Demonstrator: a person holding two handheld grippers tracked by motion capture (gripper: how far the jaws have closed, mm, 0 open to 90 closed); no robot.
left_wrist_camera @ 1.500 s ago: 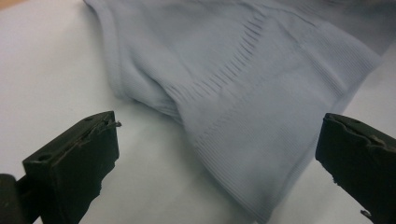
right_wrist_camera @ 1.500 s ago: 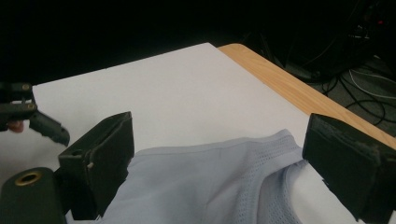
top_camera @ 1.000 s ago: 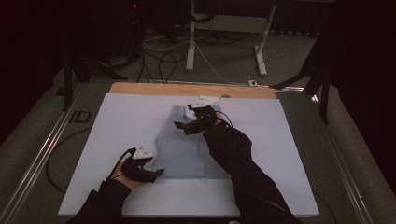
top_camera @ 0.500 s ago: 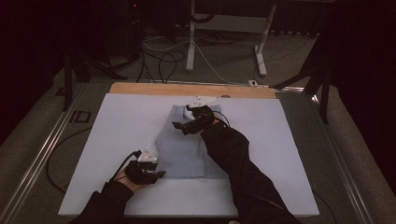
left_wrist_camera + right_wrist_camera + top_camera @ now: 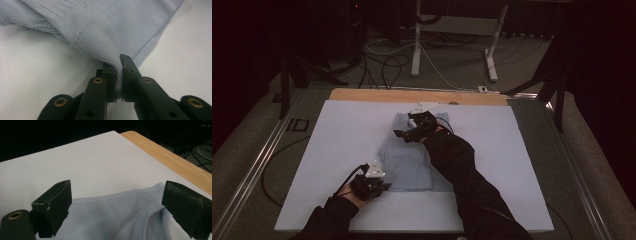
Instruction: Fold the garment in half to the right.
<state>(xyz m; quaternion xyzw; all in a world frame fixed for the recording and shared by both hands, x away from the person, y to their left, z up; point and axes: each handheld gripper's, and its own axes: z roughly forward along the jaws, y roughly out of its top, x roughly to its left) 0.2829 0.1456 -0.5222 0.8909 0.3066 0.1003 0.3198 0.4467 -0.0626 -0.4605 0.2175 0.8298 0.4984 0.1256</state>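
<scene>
A pale blue ribbed garment (image 5: 408, 160) lies flat in the middle of the white table sheet (image 5: 347, 135). My left gripper (image 5: 379, 187) is at the garment's near left corner, shut on its ribbed hem (image 5: 120, 67), which bunches up between the jaws. My right gripper (image 5: 408, 131) hovers over the garment's far end, near the neckline (image 5: 117, 196), with its jaws spread wide and nothing between them. A dark sleeve (image 5: 462, 175) lies across the garment's right side and hides that part.
A wooden strip (image 5: 412, 95) runs along the table's far edge. Behind it are white stand legs (image 5: 452, 45) and cables on the floor. Metal rails (image 5: 257, 165) flank the table on the left.
My left gripper has slid toward the near left corner of the garment and closed on its hem. My right gripper has stayed over the far end, open.
</scene>
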